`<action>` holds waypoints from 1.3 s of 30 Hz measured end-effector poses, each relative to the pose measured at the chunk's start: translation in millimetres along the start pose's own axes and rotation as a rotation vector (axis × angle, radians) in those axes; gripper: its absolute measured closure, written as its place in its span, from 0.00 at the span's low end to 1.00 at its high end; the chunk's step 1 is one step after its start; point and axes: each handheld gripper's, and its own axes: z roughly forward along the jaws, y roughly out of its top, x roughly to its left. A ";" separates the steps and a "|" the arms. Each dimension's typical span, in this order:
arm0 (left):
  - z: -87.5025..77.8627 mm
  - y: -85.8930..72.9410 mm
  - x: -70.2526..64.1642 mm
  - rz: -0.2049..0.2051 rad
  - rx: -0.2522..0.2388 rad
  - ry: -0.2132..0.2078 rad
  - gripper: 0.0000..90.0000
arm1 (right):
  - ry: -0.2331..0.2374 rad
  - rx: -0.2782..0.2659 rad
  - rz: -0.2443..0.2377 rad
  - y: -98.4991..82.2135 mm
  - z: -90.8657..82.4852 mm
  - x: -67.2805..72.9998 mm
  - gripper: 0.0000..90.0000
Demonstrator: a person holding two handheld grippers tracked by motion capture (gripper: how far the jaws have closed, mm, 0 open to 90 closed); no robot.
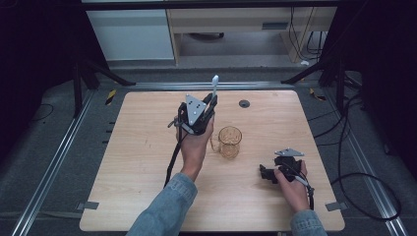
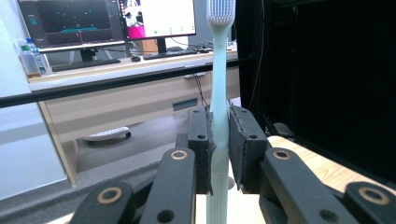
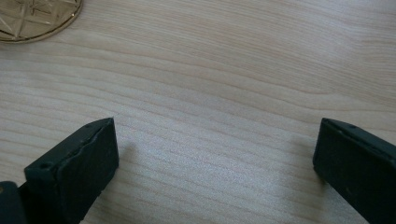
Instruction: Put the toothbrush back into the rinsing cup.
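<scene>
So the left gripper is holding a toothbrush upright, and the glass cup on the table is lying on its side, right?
Not quite. The glass cup stands upright on the table, as the high view shows. The left gripper does hold the toothbrush upright.

A light wooden table [image 1: 147, 162] with rounded corners carries the things. A clear amber glass mug [image 1: 229, 142] with a cut pattern stands upright just right of centre. A round dark grommet [image 1: 244, 103] sits in the tabletop at about one o'clock from the mug, near the far edge.
</scene>
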 end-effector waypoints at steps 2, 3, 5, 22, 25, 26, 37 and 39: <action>0.2 -0.8 -0.3 -0.004 -0.010 -0.002 0.88 | 0.002 0.001 -0.001 0.0 0.0 -0.2 0.00; 1.4 -1.0 0.1 0.007 -0.022 0.003 0.88 | 0.002 0.001 -0.001 0.0 0.1 -0.2 0.00; 1.5 -2.7 0.1 -0.005 -0.031 0.002 0.88 | 0.002 0.001 -0.001 0.0 0.1 -0.1 0.00; -11.4 -17.1 -2.4 -0.093 -0.074 0.018 0.88 | 0.006 0.001 -0.005 -0.2 -0.1 0.1 0.00; -11.7 -23.4 -4.4 -0.104 -0.073 0.018 0.88 | 0.007 0.001 -0.006 -0.2 -0.1 0.3 0.00; -11.6 -25.7 -5.3 -0.106 -0.067 0.015 0.88 | 0.007 0.001 -0.007 -0.2 -0.1 0.2 0.00; -12.5 -45.5 -9.0 -0.130 -0.058 0.013 0.88 | 0.010 0.000 -0.009 -0.2 -0.1 0.4 0.00; -13.1 -50.3 -9.3 -0.133 -0.056 0.010 0.88 | 0.010 0.000 -0.010 -0.2 0.0 0.4 0.00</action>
